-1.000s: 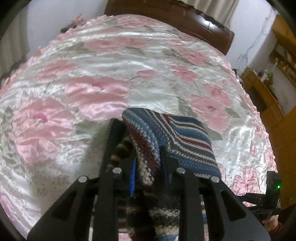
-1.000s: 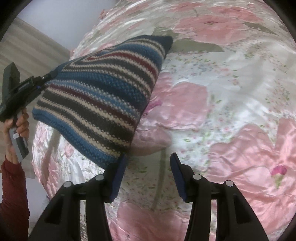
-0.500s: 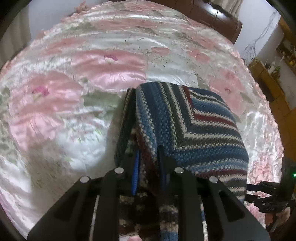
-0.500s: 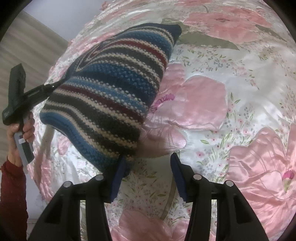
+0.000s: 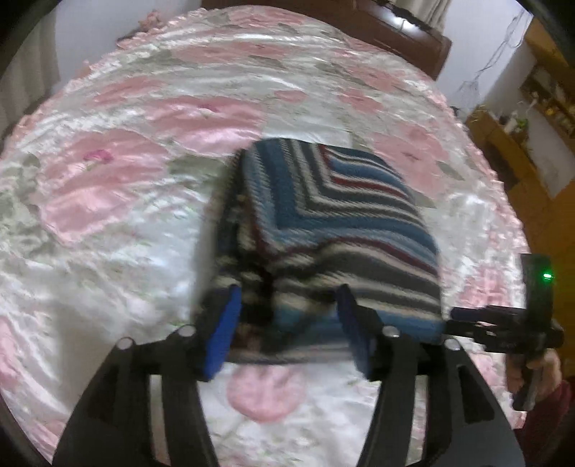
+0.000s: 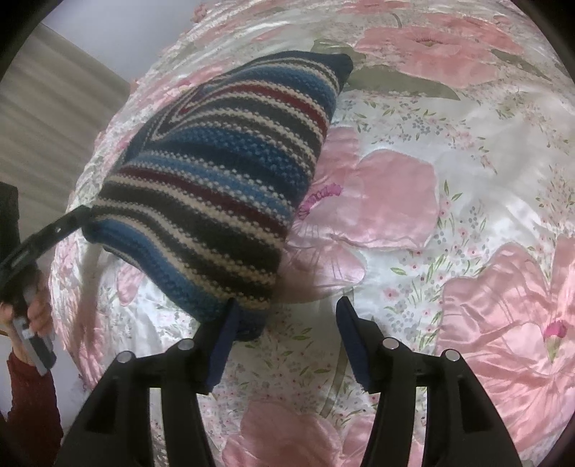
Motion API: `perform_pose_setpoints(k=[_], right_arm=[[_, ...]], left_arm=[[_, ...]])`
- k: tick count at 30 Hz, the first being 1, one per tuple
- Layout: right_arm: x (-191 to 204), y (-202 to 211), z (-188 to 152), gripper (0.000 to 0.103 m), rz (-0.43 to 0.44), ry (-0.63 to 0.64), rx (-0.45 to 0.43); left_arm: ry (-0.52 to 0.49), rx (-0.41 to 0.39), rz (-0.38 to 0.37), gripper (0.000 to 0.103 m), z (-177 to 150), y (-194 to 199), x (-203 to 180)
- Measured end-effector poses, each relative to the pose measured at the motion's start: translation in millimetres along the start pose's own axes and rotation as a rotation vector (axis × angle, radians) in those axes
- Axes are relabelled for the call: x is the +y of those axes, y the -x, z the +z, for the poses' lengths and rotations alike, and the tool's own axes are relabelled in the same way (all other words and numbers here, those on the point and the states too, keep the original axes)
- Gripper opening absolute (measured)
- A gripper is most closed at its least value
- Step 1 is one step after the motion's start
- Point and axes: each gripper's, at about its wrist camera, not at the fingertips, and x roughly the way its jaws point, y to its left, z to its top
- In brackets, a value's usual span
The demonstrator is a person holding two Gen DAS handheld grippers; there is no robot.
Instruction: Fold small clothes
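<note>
Striped knit garment [image 5: 334, 230] lying folded on floral bedspread [image 5: 107, 201].
Left wrist view: left gripper [image 5: 289, 328] hovering released at the garment's near edge. Right wrist view: right gripper [image 6: 285, 336] spreading wide, clutching nothing, its left finger touching the garment's corner.

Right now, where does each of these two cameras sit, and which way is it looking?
Left wrist view: sits on the left gripper, looking forward over the striped knit and floral bedspread toward a wooden headboard; its open jaws show, plus the other gripper and the right hand.
Right wrist view: sits on the right gripper, looking across the bed; its open jaws show, plus the left hand and a red sleeve.
Shared: the knit, the bedspread, and each other's gripper.
</note>
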Motion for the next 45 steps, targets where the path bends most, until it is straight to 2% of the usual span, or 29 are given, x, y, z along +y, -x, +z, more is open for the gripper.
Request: perform_pose_setpoints(k=[1,3,4,5,7,13,14,17,22,29,30,31,32,34,35,37,40,42,45], right_arm=[[0.7,-0.1,-0.2,0.057,-0.002,-0.001,0.001],[1.8,0.8,-0.3,0.057,-0.006,-0.004,0.001],[2.4,1.0,-0.8,0.057,-0.005,-0.007,0.001],[3.0,1.6,-1.1,0.057,-0.002,-0.009,0.002],[5.8,3.5,-1.1,0.059,0.016,-0.008,0.004],[19.8,12.0,1.0,0.061,0.040,0.014,-0.012],[22.8,13.8,1.5,0.062,0.053,0.016,-0.017],[28.7,13.0,3.5,0.063,0.069,0.017,-0.014],[31.4,-4.4,5.1,0.063,0.102,-0.012,0.014],[26.6,-39.4,10.2,0.062,0.188,-0.065,0.075],[26.7,-44.7,12.1,0.060,0.214,-0.070,0.082],[26.4,-47.7,12.7,0.044,0.236,-0.075,0.087],[26.9,-49.7,13.3,0.037,0.250,-0.082,0.092],[30.0,-44.6,11.9,0.026,0.246,-0.062,0.080],[31.9,-38.2,10.7,0.023,0.245,-0.045,0.065],[34.7,-27.4,7.7,0.022,0.223,-0.014,0.042],[39.1,-41.6,4.5,0.023,0.137,0.012,0.081],[43.0,-55.9,4.5,0.024,0.089,0.023,0.108],[43.6,-53.1,8.8,0.029,0.086,0.035,0.114]], left_arm=[[-0.015,0.011,0.013,0.067,-1.3,-6.1,-3.4],[-0.016,0.049,0.024,0.063,-2.0,-19.3,-4.9],[0.011,0.086,0.011,0.043,-3.5,-30.3,-2.6],[0.037,0.109,-0.013,0.013,-4.7,-36.6,1.0],[0.070,0.111,-0.043,0.012,-6.2,-39.5,6.4],[0.041,-0.064,-0.046,0.010,5.0,18.7,13.9],[0.036,-0.074,-0.042,0.010,6.9,26.2,18.0],[0.039,-0.055,-0.009,0.010,4.5,25.5,30.4],[0.072,0.040,0.018,0.010,-12.7,-22.5,57.9],[0.040,0.036,0.025,0.010,-13.9,-36.4,55.7],[0.037,0.038,0.024,0.010,-12.9,-35.8,54.0],[0.038,0.040,0.018,0.010,-11.8,-32.4,53.4],[0.039,0.038,0.015,0.010,-11.6,-29.8,53.3],[0.032,0.020,0.003,0.010,-11.1,-18.9,52.0],[0.019,0.010,0.003,0.010,-10.4,-15.0,49.2],[-0.018,0.006,0.021,0.011,-12.6,-13.0,44.7],[-0.016,0.070,0.040,0.011,-20.7,-38.3,48.5],[-0.017,0.065,0.049,0.011,-26.2,-48.3,49.1],[-0.029,0.044,0.048,0.013,-28.4,-42.4,47.1]])
